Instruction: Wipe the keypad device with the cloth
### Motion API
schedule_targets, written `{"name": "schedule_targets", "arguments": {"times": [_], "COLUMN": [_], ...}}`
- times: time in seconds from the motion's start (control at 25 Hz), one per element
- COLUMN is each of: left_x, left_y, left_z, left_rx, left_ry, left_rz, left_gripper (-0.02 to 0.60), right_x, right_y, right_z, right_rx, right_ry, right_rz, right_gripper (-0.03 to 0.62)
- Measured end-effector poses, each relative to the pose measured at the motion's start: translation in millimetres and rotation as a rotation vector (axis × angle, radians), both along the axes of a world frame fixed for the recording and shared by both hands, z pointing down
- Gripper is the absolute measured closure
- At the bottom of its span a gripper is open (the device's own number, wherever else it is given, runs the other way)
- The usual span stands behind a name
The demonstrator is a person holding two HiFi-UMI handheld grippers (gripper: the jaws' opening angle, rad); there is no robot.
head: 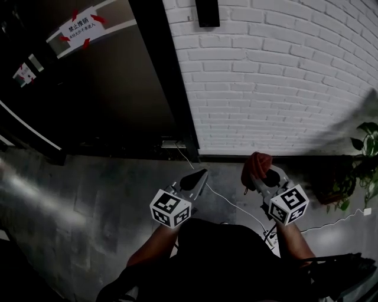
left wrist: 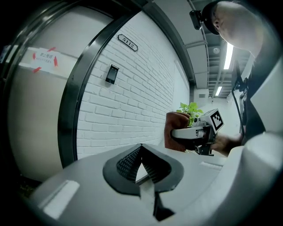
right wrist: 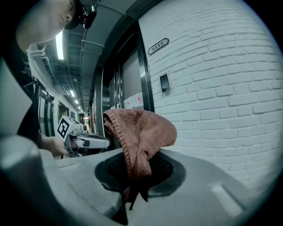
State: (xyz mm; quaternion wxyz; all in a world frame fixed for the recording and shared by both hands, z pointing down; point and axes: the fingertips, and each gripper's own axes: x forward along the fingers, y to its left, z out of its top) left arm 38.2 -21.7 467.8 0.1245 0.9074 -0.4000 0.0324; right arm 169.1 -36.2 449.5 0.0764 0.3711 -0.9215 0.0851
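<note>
The white brick wall (head: 277, 76) carries the keypad device (head: 208, 13) high up. Well below the keypad device, the right gripper (right wrist: 132, 174) has its fingers clamped on the brown cloth (right wrist: 143, 128), bunched ready for wiping. The left gripper (left wrist: 141, 154), fingers together and empty, hangs spare.

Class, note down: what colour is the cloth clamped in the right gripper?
Reddish brown. The cloth shows best in the right gripper view.
</note>
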Motion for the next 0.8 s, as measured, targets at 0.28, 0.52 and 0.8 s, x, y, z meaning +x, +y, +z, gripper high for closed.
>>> {"name": "schedule_targets", "arguments": {"times": [0.28, 0.52, 0.8], "left_x": [-5.9, -12.2, -10.3], "left_y": [7.2, 10.0, 13.6], "left_z": [-10.1, -8.9, -6.1], "left_rx": [0.021, 0.02, 0.017], "left_ry": [-0.025, -0.025, -0.018], "left_rz": [-0.013, -0.026, -0.022], "left_gripper": [0.565, 0.565, 0.565], "right_x": [-9.7, -10.0, -13.5], "right_y": [11.3, 12.3, 12.4], "right_z": [-0.3, 4.5, 5.1], "right_rx": [0.004, -0.013, -0.012], "right_ry": [-0.027, -0.024, -0.025], "right_rz": [-0.02, -0.008, -0.014], "right_gripper": [0.528, 0.528, 0.528]}}
